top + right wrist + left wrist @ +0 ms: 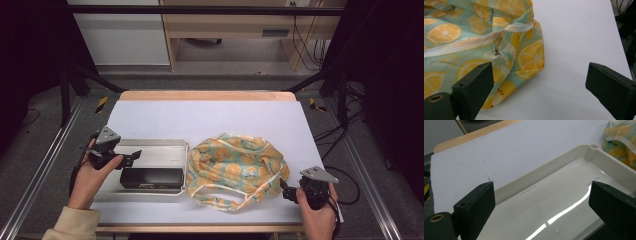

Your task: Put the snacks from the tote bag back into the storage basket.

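A soft fabric bag (237,170) printed with orange slices lies crumpled at the middle right of the white table. Left of it sits a shallow white tray (160,145) holding a black box (151,178) at its front. My left gripper (131,159) hovers over the tray's left part, open, with nothing between its jaws; in the left gripper view the tray (554,173) lies beneath them. My right gripper (286,192) is at the bag's lower right corner, open and holding nothing; the bag (484,45) lies just ahead of its left jaw.
The white table top (210,117) has a wooden far edge (205,95). Black frame posts and cables stand on the floor at both sides. A white handle strap (220,200) of the bag loops toward the front edge.
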Demonstrator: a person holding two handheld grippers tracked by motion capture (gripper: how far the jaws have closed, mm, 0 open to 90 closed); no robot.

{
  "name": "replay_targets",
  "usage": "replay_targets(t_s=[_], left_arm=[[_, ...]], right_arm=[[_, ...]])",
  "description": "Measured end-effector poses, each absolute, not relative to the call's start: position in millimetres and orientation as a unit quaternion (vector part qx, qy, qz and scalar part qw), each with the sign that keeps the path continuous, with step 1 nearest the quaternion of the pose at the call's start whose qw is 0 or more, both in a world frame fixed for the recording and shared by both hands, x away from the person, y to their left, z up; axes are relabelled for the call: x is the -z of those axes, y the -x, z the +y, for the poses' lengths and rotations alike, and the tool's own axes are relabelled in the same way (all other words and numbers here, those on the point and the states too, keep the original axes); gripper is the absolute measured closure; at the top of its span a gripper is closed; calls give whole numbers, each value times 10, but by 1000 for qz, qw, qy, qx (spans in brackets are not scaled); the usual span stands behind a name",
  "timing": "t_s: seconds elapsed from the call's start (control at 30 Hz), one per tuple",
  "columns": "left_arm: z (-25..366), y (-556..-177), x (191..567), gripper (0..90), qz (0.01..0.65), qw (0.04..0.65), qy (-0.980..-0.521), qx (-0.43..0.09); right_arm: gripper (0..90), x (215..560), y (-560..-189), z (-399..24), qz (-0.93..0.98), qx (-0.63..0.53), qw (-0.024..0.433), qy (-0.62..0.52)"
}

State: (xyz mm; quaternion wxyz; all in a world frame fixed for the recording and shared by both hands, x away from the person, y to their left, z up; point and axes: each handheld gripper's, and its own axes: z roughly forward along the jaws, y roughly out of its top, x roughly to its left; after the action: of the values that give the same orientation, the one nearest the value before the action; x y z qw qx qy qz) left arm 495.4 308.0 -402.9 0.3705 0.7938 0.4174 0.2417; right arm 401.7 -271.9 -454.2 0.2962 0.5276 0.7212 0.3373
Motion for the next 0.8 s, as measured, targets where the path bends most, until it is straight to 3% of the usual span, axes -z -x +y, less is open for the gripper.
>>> replay_targets(t_s=[0.4, 0.8], left_arm=[[3336, -5003, 4201, 78, 456, 368, -771, -249], [3551, -4954, 4266, 94, 496, 345, -743, -288]], right_arm=[[82, 4542, -4013, -2715, 722, -337, 294, -529], [81, 4543, -4010, -2711, 721, -338, 293, -530]])
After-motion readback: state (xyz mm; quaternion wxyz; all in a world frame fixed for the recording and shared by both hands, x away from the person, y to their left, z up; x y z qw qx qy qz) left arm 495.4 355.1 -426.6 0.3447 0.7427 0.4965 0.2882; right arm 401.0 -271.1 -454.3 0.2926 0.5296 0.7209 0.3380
